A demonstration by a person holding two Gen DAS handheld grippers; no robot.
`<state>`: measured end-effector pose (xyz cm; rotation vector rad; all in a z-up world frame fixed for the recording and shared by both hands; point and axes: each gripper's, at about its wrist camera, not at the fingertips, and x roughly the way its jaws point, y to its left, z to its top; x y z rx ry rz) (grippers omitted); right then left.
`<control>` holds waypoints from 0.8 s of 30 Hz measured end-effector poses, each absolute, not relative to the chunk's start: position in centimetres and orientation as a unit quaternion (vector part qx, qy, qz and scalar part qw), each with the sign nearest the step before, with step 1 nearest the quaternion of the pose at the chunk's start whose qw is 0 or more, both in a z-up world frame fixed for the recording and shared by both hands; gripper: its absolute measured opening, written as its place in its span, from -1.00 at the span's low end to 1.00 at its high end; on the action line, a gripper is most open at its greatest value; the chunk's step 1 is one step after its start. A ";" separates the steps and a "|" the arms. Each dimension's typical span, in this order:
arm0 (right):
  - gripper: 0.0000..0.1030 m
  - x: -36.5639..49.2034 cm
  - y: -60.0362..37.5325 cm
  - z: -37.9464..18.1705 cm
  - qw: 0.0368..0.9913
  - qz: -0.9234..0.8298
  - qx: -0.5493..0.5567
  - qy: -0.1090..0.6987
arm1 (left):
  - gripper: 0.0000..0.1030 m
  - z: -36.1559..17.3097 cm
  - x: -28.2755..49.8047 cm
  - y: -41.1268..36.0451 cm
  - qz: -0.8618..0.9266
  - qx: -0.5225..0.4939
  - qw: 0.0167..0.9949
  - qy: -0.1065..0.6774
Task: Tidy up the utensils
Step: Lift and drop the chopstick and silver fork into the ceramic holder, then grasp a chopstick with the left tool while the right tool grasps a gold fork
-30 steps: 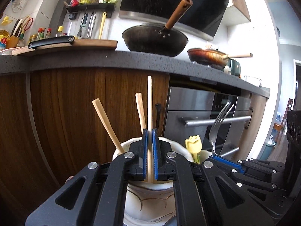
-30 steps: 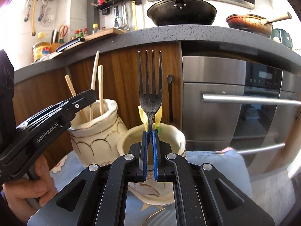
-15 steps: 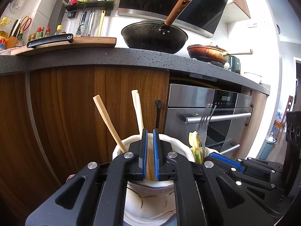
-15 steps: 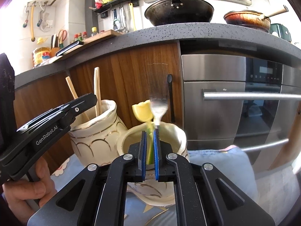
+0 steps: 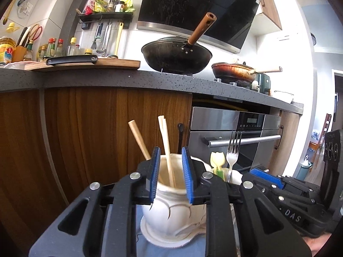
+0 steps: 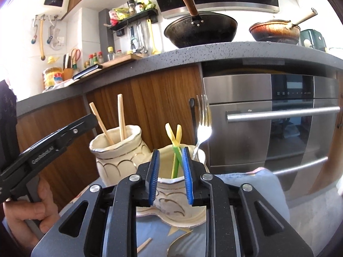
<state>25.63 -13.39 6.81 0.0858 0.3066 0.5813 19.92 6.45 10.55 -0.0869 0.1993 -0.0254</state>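
Observation:
In the left wrist view my left gripper (image 5: 170, 173) hovers just before a white jar (image 5: 171, 209), its jaws opening. Two chopsticks (image 5: 166, 145) stand in the jar, framed by the blue pads and untouched, and a third (image 5: 139, 139) leans left. In the right wrist view my right gripper (image 6: 170, 175) faces a second gold-trimmed jar (image 6: 171, 201), its jaws also opening with nothing gripped. A steel fork (image 6: 202, 128) and two yellow-green picks (image 6: 175, 145) stand in that jar. The chopstick jar (image 6: 120, 150) and the left gripper (image 6: 85, 122) lie to its left.
Both jars sit on a blue cloth (image 6: 257, 184), where a loose stick (image 6: 144, 245) lies near the front. Behind them are wooden cabinet doors (image 5: 85, 128), a steel oven (image 6: 278, 117) and a dark counter (image 5: 107, 79) with a wok (image 5: 175, 55). A hand (image 6: 25, 214) holds the left gripper.
The left gripper let go of its chopstick, which dropped into the white jar. The right gripper released the fork, which sank into the second jar. Both jaws opened and drew back slightly.

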 end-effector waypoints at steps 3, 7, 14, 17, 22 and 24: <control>-0.47 25.1 -13.6 6.6 0.945 0.286 0.043 0.150 | -0.57 10.2 19.0 6.7 -0.012 -0.043 0.994 0.104; -0.45 24.6 -13.8 6.3 0.945 0.285 0.045 0.153 | -0.54 9.3 17.8 7.0 -0.009 -0.040 0.992 0.116; -0.40 23.7 -14.4 4.9 0.943 0.277 0.045 0.181 | -0.24 6.8 16.9 6.9 -0.025 -0.027 0.982 0.184; -0.40 23.5 -14.8 4.3 0.940 0.272 0.046 0.201 | -0.24 5.6 16.9 6.4 -0.037 -0.020 0.975 0.220; -0.40 22.8 -14.9 2.8 0.927 0.275 0.028 0.253 | -0.24 3.7 16.6 5.7 -0.063 -0.007 0.960 0.273; -0.40 22.2 -14.8 2.1 0.924 0.276 0.016 0.266 | -0.24 2.7 16.2 5.3 -0.073 0.000 0.954 0.290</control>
